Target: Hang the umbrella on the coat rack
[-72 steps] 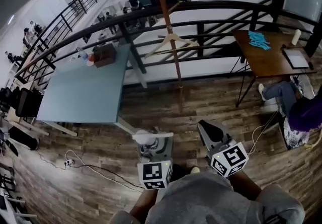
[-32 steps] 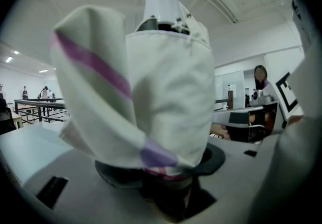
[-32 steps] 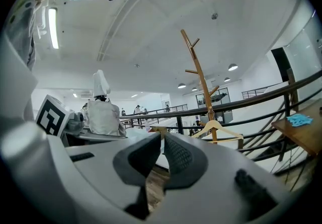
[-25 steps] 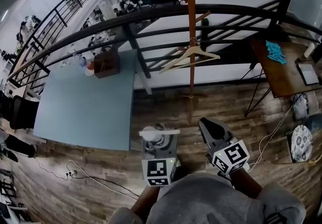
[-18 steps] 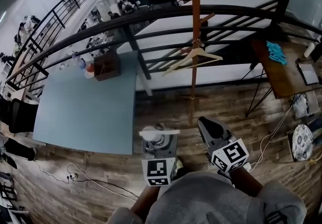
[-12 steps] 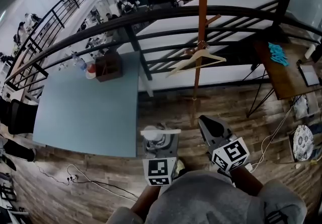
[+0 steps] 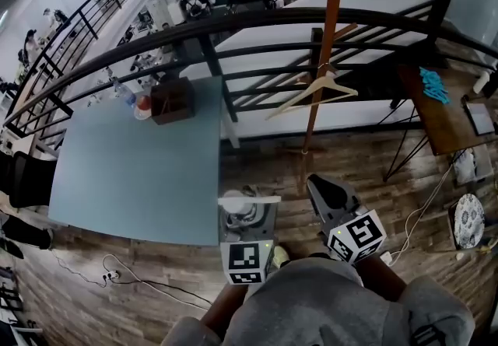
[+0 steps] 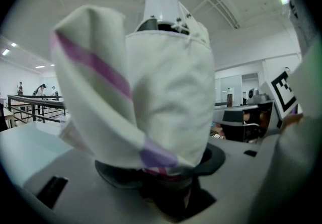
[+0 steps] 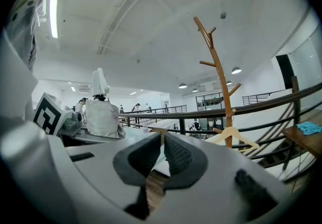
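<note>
1. A person stands on a wood floor with a gripper in each hand. The left gripper (image 7: 247, 212) is clamped on the bottom of a folded white umbrella (image 8: 166, 82) with purple stripes, held close in front of the body.
2. The right gripper (image 9: 162, 142) has its jaws nearly together, with nothing between them.
3. The wooden coat rack (image 7: 323, 64) stands ahead and slightly right, well apart from the umbrella, by a black railing (image 7: 257, 22). A hanger (image 7: 327, 88) hangs on one low peg.
4. Risks, as I judge them:
   - The jaws appear to grip loose fabric, so the umbrella could slide or twist when lifted.
   - No strap or hook shows, so it may not catch on a peg.
   - A careless reach could knock the hanger.
5. The umbrella's long axis is near upright, its white capped end pointing up; the head view sees it almost end-on.
</note>
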`<state>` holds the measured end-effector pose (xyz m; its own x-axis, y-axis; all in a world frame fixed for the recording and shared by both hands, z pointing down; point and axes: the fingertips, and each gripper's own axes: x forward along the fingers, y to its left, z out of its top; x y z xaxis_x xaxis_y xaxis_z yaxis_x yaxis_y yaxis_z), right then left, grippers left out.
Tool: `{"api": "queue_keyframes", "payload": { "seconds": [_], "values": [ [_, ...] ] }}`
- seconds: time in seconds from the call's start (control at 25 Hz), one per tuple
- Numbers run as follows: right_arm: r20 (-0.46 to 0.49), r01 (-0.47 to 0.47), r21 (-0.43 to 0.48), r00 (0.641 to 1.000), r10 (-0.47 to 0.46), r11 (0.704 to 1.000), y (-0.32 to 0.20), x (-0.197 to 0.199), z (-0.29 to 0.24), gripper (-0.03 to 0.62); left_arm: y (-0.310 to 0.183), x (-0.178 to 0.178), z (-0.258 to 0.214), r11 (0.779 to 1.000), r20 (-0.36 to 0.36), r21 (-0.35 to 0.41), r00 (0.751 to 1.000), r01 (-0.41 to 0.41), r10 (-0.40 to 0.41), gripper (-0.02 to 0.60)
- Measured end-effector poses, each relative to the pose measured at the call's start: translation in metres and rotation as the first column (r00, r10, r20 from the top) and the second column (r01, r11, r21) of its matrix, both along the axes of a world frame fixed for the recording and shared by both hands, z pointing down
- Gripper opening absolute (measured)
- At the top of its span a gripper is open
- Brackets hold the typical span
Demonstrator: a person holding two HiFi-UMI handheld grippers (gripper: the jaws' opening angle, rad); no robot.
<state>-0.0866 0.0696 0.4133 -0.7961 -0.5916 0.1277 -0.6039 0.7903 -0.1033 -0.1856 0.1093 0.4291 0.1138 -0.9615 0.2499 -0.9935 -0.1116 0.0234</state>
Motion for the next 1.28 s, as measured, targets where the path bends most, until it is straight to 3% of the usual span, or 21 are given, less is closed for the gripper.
{"api": "queue_keyframes", "payload": {
  "seconds": [0.68,1.28],
  "values": [
    [-0.019,-0.023,-0.002,1.0,0.023,1.0,-0.025,-0.006,0.0,0.034,-0.03,-0.01,0.007,1.0,-0.01,-0.022,1.0,-0.021,0.02,0.264],
    [0.004,-0.036,-0.002,0.999,0.036,0.999,-0.123,0.0,-0.004,0.035,-0.128,-0.005,0.006,0.999,0.012,-0.041,0.999,-0.033,0.033,0.264]
  ]
}}
